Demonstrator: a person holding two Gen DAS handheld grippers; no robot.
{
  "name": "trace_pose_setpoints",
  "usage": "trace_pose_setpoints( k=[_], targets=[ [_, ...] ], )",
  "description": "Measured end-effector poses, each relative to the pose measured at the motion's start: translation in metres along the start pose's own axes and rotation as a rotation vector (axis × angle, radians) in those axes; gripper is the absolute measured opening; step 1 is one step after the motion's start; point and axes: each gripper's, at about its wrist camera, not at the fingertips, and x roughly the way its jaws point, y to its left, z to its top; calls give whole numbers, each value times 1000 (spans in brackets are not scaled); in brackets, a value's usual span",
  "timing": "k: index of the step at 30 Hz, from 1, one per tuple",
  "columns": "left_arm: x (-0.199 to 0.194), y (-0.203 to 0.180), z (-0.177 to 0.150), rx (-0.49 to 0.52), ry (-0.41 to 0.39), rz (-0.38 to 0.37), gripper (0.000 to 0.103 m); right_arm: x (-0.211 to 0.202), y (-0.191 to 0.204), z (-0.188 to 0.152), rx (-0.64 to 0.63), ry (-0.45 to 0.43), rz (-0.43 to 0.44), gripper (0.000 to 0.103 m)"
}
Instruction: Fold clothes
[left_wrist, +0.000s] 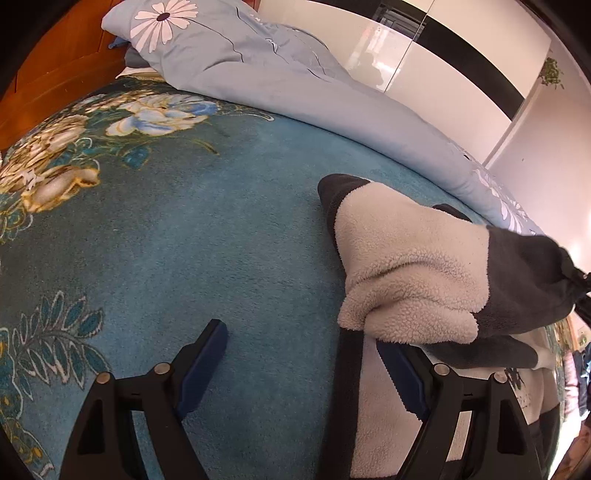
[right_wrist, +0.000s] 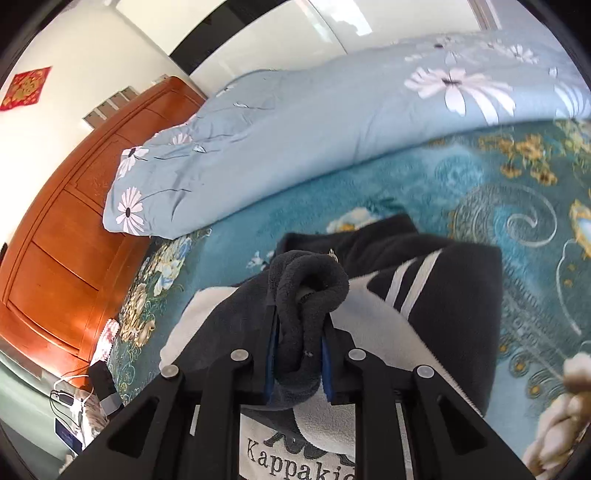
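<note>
Lying on a teal floral bedspread (left_wrist: 207, 229): a dark grey and cream fleece garment (left_wrist: 413, 266), bunched and partly folded over itself, at about 3 o'clock in the left wrist view. Left gripper (left_wrist: 299, 354) spread wide, left finger over bare bedspread, right finger (left_wrist: 402, 380) tucked under the overhanging cream fleece, nothing pinched between them. Right gripper (right_wrist: 298, 343) clamped on a thick roll of the garment's dark fleece edge (right_wrist: 306, 295), blue pads pressed against it from both sides, the roll bulging out past the fingertips at 12 o'clock. Beneath, toward 6 o'clock, a white panel with "Kappa" lettering (right_wrist: 291, 461); at 2 o'clock, a dark section with two white stripes (right_wrist: 413, 284). Beyond, at 12 o'clock, a pale blue daisy-print duvet (right_wrist: 295, 122) heaped along the far side of the bedspread; at 9 o'clock, a reddish wooden headboard (right_wrist: 70, 236).
</note>
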Motion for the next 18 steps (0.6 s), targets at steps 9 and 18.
trace_pose_setpoints(
  k=[9,18],
  targets=[
    [3,-7,-6,25,28,0,86,-26,-40,-4,-8,-50,-128,20],
    [4,-2,-8,10,31,-12,87,6,-110,-36,185,19,-112,20]
  ],
)
